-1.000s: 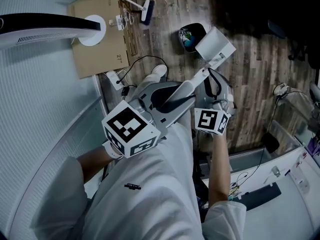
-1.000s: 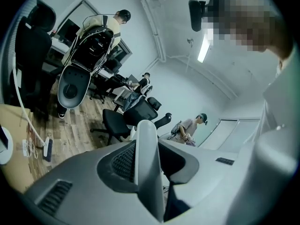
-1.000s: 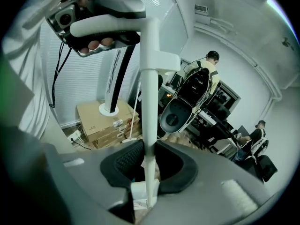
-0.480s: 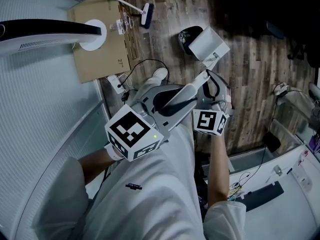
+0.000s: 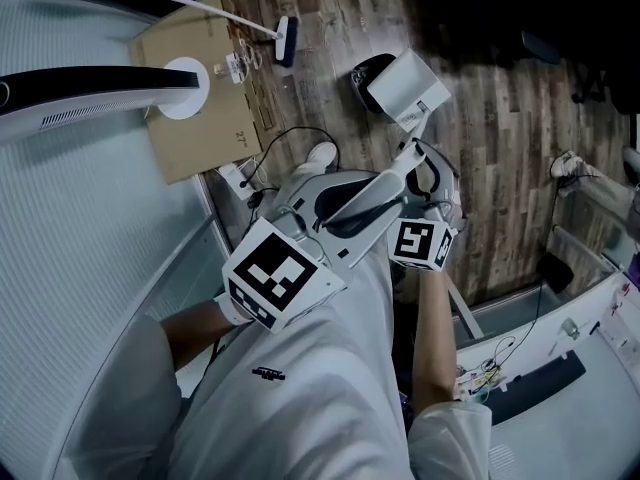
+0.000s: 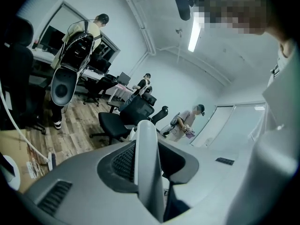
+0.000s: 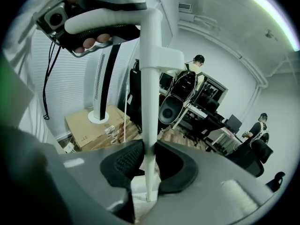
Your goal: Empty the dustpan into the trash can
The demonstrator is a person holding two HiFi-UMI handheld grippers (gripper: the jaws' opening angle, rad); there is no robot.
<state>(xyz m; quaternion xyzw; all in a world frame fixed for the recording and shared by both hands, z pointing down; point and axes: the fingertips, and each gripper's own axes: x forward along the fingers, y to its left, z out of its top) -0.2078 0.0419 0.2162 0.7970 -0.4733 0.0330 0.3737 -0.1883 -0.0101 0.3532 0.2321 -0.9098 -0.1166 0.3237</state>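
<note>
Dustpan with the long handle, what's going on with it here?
A person holds the white dustpan by its long handle with both grippers; the left gripper and the right gripper are each shut on it. The pan is held out over the black trash can on the wooden floor. Whether anything is falling out cannot be seen.

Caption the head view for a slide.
Left gripper and right gripper hold the dustpan over the trash can.

- two grippers were counted: left gripper; right gripper;
- one dustpan; one trash can;
- one cardboard box; one broom; one tower fan;
- three bystanders stood behind.
</note>
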